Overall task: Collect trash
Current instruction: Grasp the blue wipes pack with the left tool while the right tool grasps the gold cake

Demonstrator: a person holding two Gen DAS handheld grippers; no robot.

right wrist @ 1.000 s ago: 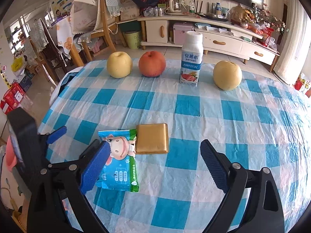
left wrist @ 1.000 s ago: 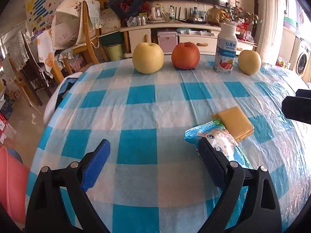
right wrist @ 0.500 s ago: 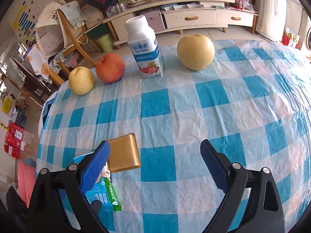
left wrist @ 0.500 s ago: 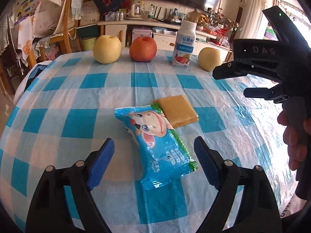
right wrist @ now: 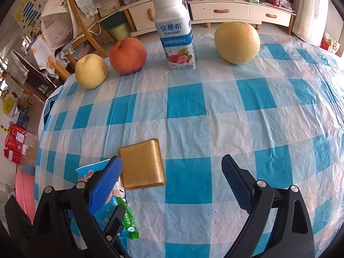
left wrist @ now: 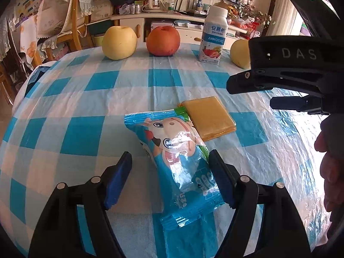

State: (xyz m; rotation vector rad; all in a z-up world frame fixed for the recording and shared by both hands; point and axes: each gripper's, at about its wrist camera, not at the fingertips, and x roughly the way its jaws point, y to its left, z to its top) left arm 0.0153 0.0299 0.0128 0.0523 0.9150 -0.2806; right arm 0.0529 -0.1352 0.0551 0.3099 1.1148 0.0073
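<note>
The left gripper (left wrist: 169, 178) has dropped over the blue cartoon-printed plastic wrapper (left wrist: 180, 163), its jaws closing around it.

Daylight glares off the surface (right wrist: 279, 111), covered in blue-and-white checks. Behind it runs a long white cabinet (right wrist: 236, 10) with wooden handles, cluttered on top. A wooden chair (left wrist: 75, 25) draped with cloths stands left, near a pale green bin (right wrist: 120, 31).

A snack wrapper (left wrist: 182, 163) is lying on the worktop (left wrist: 90, 99), its far corner touching a flat square packet (left wrist: 209, 117) to its right. Behind them, two pears (right wrist: 91, 71), an apple (left wrist: 163, 40) and a drink bottle (left wrist: 212, 36) are standing in a row along the far edge.
</note>
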